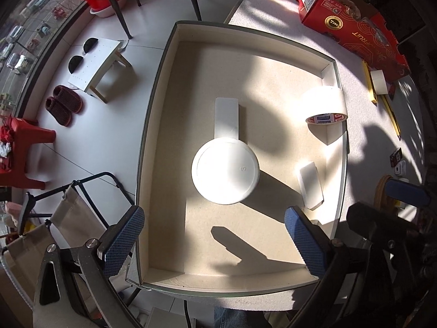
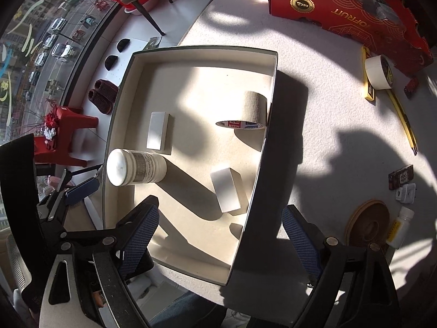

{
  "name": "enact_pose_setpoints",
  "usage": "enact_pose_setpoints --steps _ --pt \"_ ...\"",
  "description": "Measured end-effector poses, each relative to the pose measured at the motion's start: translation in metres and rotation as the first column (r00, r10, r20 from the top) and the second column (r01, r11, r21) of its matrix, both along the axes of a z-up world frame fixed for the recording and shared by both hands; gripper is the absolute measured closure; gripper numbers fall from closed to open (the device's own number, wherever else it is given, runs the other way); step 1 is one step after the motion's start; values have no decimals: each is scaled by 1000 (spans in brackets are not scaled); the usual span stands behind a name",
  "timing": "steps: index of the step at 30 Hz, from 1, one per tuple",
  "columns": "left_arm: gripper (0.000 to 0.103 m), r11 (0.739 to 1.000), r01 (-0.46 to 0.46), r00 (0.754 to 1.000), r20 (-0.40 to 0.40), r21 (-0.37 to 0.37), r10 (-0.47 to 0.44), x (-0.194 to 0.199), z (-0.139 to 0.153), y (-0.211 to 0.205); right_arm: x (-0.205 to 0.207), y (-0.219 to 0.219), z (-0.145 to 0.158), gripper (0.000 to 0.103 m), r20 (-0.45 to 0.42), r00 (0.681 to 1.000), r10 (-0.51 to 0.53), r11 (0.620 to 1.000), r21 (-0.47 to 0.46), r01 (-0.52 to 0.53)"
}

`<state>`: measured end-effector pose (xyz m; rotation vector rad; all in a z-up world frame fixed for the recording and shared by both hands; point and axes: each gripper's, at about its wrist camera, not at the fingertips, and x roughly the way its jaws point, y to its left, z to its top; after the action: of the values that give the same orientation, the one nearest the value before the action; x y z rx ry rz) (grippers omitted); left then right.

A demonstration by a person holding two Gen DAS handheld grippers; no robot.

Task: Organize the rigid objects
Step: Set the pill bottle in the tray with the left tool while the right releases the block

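Observation:
An open cardboard box (image 1: 153,114) (image 2: 256,169) sits on the white table. Inside stand a white lidded bottle (image 1: 225,172) (image 2: 135,166), two white blocks, one far (image 1: 226,117) (image 2: 157,130) and one near the right wall (image 1: 311,188) (image 2: 229,190), and a tape roll (image 1: 326,105) (image 2: 247,110). My left gripper (image 1: 215,243) is open and empty above the box, over the bottle. My right gripper (image 2: 221,235) is open and empty, straddling the box's right wall.
On the table right of the box: a red fruit carton (image 2: 347,8), a second tape roll (image 2: 378,72), a yellow pencil (image 2: 404,121), a small dark box (image 2: 401,177), a white plug (image 2: 407,192), a wooden coaster (image 2: 367,222), a small white bottle (image 2: 398,227). Chairs and stools stand on the floor to the left.

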<state>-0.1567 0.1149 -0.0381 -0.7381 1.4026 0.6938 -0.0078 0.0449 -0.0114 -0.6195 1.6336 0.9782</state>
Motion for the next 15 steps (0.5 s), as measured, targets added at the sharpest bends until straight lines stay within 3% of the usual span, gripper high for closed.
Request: enact_pose_setpoints --steps 9,15 --pt "0 997 81 996 -23 -9 -81 7 5 -26 9 -37 -1 11 -27 997 -72 997 -16 72" --pt "0 981 192 981 27 -1 -192 41 25 -50 40 -88 -2 10 -7 976 -216 976 -29 216"
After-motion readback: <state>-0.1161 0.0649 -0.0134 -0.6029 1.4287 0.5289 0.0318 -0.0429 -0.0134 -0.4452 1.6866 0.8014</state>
